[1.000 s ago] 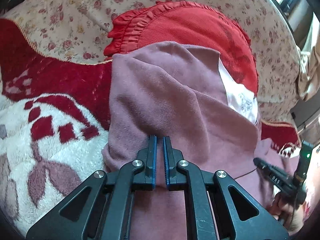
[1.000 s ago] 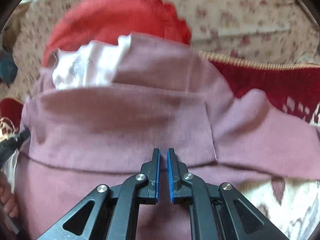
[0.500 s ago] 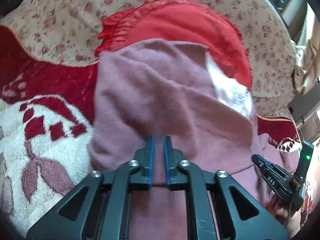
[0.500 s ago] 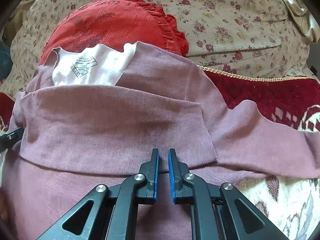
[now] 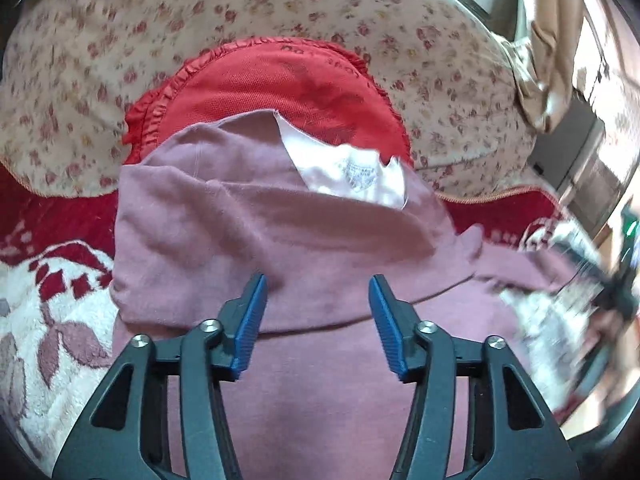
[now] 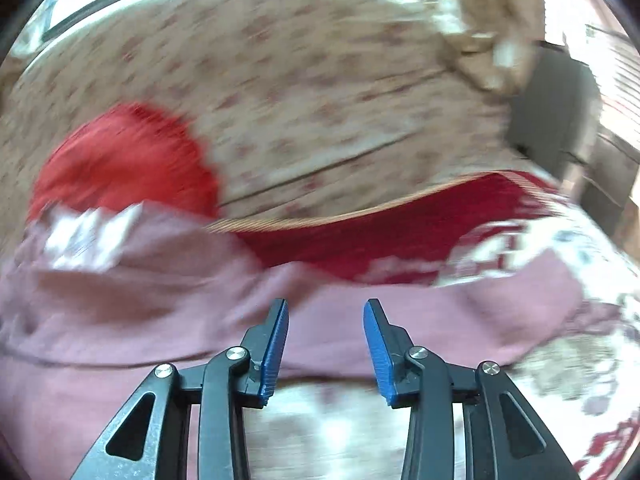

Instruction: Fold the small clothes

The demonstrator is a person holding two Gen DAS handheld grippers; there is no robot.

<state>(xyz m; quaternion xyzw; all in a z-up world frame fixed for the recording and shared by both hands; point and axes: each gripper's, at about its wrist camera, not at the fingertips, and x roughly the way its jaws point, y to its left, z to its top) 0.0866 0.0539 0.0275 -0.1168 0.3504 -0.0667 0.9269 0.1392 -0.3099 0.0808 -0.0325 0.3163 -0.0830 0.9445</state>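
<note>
Mauve garment (image 5: pixel 248 232) lies on the red-and-white patterned blanket (image 5: pixel 48 320), its upper part folded down over its lower part so the fold edge runs across in front of the left gripper (image 5: pixel 318 312). Taking the garment as landmark: a white inner panel with a printed label (image 5: pixel 352 176) shows at its far edge; directly beyond that, and partly under the garment, sits a red ruffled cushion (image 5: pixel 280 84); beyond the cushion, floral upholstery (image 5: pixel 120 40). One sleeve (image 6: pixel 500 300) trails out to the garment's right across the blanket.

Left gripper: jaws have just been opening and stand apart over the folded layer; blue pads (image 5: pixel 250 320) clear of the cloth, nothing pinched between them.

Right gripper (image 6: pixel 326 340): jaws likewise have just been opening, now apart, above the sleeve side of the garment; nothing clamped. Its view is heavily motion-blurred, so fine contact cannot be judged.

No containers seen in either view.
</note>
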